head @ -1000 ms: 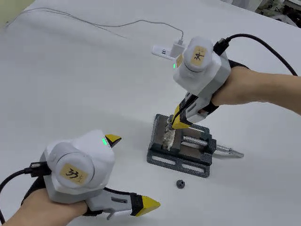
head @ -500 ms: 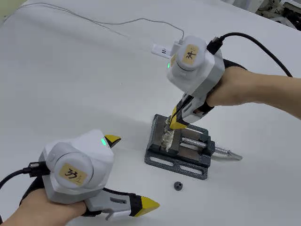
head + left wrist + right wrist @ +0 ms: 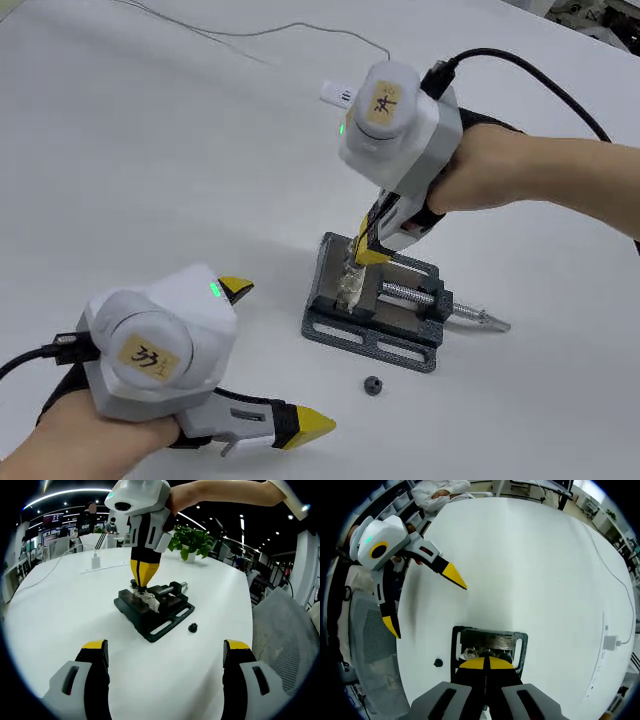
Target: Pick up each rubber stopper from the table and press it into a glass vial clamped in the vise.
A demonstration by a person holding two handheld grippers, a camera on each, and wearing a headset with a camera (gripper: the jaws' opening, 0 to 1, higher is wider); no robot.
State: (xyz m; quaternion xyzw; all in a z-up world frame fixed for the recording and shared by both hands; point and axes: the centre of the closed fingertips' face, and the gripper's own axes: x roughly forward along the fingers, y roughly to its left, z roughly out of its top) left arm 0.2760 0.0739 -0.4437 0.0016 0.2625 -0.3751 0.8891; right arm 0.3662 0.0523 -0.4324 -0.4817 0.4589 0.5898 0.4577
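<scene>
A dark metal vise [image 3: 340, 335] stands on the white table and clamps a clear glass vial [image 3: 349, 288] upright. My right gripper [image 3: 365, 255] points down with its yellow tips shut and resting at the vial's top; in the right gripper view the tips [image 3: 485, 663] meet over the vise [image 3: 490, 640]. Whether a stopper sits under them is hidden. One dark rubber stopper [image 3: 373, 385] lies loose on the table in front of the vise. My left gripper [image 3: 273, 357] hovers near the front left, open, with nothing between its fingers [image 3: 95, 652].
The vise's screw handle [image 3: 480, 318] sticks out to the right. A white charger plug [image 3: 338, 95] with a thin cable lies at the back of the table. A potted plant [image 3: 192, 542] stands beyond the far edge.
The head camera has shifted. My right gripper's tips have edged a little closer onto the vial's top. The left gripper has stayed open in the same place.
</scene>
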